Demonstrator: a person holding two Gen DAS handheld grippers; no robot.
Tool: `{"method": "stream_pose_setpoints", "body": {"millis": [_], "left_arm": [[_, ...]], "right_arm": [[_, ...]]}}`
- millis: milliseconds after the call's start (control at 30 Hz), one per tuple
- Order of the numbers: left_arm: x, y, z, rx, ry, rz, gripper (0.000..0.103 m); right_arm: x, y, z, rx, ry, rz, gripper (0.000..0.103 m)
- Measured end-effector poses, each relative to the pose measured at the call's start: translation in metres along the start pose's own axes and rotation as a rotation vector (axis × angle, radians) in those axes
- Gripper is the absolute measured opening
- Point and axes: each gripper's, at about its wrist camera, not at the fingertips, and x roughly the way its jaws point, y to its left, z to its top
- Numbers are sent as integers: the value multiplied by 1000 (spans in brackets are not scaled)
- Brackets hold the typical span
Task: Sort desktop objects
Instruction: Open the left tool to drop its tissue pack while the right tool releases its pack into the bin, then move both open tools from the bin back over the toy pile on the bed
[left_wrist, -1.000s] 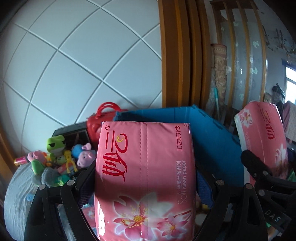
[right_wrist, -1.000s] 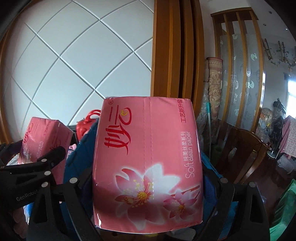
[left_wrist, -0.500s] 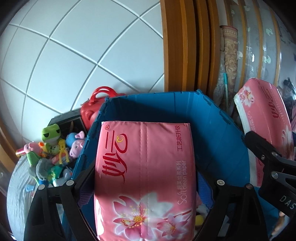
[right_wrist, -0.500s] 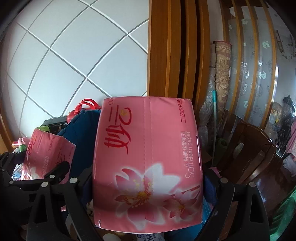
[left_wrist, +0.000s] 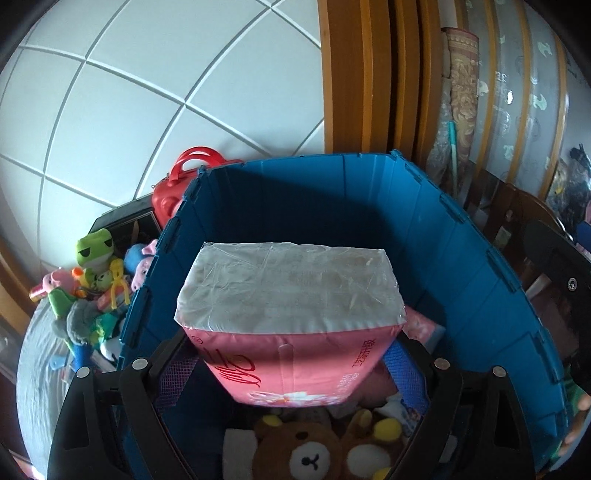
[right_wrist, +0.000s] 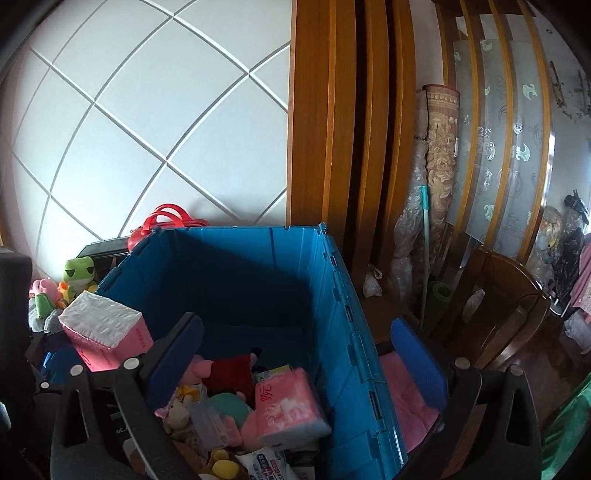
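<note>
A blue crate (left_wrist: 461, 258) lies below both grippers. In the left wrist view a pink tissue pack (left_wrist: 288, 295) has tipped forward between my left gripper's (left_wrist: 291, 354) fingers, its clear end facing the camera. The blue pads stand a little apart from its sides. My right gripper (right_wrist: 295, 350) has its jaws opening wide with nothing between the pads; they straddle the blue crate's (right_wrist: 258, 277) right wall. A second pink tissue pack (right_wrist: 288, 410) lies inside on the toys. The first pack (right_wrist: 99, 332) shows over the left rim.
Plush toys fill the crate bottom, among them a brown bear (left_wrist: 306, 454). More toys with a green frog (left_wrist: 94, 247) and a red bag (left_wrist: 173, 192) sit left of the crate. A wooden chair (right_wrist: 498, 314) stands to the right, a tiled wall behind.
The right gripper's pack has left its jaws and landed in the crate. The left pack has tipped forward from upright. Both grippers have come over the crate and tilted downward.
</note>
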Motion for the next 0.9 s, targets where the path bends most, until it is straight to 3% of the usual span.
{"method": "stream_pose_setpoints", "body": {"millis": [133, 200, 900], "left_arm": [[6, -10, -2, 49, -9, 72, 97], [2, -10, -3, 45, -23, 38, 97], [-36, 6, -19, 47, -75, -2, 97]], "right_arm": [[-7, -4, -2, 16, -15, 7, 103], [-8, -6, -3, 22, -15, 4, 103], [-27, -1, -16, 36, 11, -27, 103]]}}
